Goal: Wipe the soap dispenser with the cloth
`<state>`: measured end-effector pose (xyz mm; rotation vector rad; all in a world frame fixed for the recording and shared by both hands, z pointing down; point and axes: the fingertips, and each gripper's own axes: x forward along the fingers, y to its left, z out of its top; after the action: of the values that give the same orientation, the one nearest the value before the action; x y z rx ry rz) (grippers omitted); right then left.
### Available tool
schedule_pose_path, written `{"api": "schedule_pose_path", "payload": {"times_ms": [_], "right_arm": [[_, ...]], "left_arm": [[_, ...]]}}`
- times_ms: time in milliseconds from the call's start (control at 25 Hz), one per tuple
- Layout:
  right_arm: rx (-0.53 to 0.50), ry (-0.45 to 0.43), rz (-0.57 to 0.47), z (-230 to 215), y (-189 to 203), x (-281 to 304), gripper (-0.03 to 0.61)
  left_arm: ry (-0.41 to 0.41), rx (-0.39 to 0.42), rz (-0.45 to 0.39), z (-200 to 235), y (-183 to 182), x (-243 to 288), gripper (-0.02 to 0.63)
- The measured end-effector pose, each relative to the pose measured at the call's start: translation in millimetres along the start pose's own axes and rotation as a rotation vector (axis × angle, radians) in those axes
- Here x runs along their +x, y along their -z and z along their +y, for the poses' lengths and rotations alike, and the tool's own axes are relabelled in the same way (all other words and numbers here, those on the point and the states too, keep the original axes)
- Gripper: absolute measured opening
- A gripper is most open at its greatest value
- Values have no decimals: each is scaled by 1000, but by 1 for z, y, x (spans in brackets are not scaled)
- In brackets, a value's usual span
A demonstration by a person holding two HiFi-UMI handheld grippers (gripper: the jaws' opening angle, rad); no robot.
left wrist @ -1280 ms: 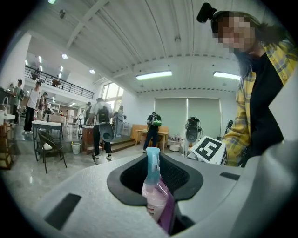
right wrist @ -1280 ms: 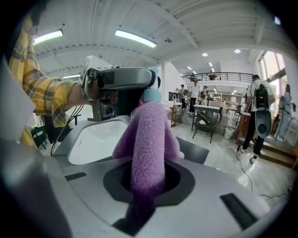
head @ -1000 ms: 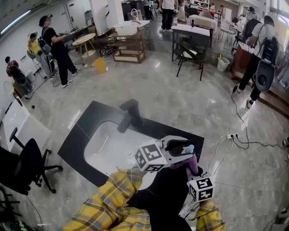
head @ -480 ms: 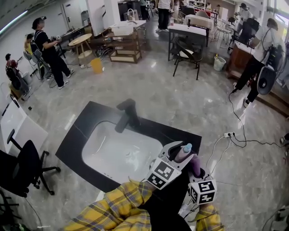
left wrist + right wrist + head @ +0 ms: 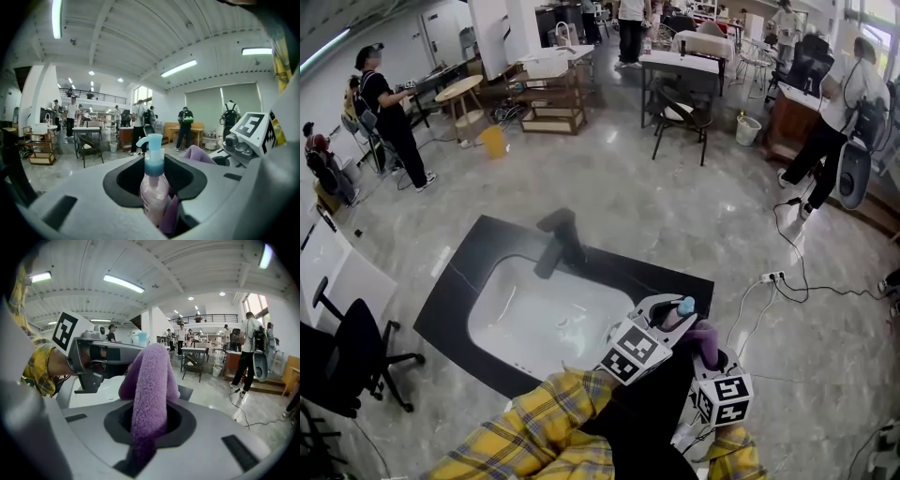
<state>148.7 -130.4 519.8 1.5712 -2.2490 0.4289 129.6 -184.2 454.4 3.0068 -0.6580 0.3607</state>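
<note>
Lower now sat the left gripper (image 5: 667, 314), jaws having just closed on the soap dispenser (image 5: 153, 192) upright between them; the right gripper (image 5: 149, 425) pinched the cloth (image 5: 149, 385) beside it.

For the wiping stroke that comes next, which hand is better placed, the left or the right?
Right. The right claw grips the purple cloth, close beside the soap dispenser. The left claw has the dispenser between its jaws, which have just been closing, so that hand only steadies it.

Left claw (image 5: 153, 185) tightening, right claw (image 5: 149, 420) clamped
</note>
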Motion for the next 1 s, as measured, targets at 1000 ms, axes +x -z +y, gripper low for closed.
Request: {"api": "schedule_pose_path", "payload": {"times_ms": [1000], "right_arm": [[23,-41,-16,16,-2,-13,37]], "left_arm": [[453,136,146,-13,3,-13,118]]}}
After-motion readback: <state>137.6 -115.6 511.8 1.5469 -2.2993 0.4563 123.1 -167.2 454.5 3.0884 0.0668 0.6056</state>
